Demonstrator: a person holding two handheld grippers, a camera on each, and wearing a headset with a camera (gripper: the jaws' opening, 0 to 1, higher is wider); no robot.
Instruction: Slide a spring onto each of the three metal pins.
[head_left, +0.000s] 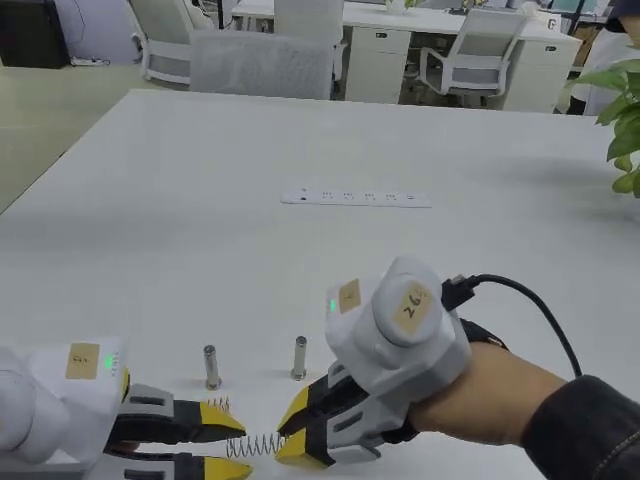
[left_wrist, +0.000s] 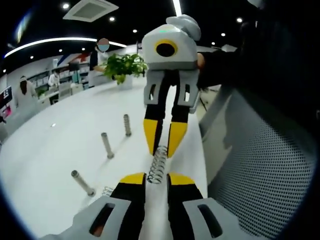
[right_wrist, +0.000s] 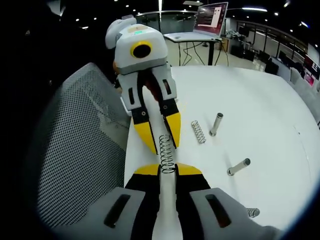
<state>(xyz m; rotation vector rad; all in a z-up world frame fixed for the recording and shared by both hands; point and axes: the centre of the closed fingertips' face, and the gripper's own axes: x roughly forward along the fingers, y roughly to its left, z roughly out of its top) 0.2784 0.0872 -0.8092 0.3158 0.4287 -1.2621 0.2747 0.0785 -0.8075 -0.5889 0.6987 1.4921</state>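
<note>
Spring links left claw, right claw; left gripper view shows 3 pins.

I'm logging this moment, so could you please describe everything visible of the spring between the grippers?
The spring is a slim grey metal coil, straight and roughly level over the table's near edge. One end is pinched in the left gripper's yellow tips, the other in the right gripper's; nothing else touches it.

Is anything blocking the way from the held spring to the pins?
Nothing visible does. The spring, gripped by the left gripper and right gripper, has bare table between it and the pins; a loose spring lies beside one pin.
</note>
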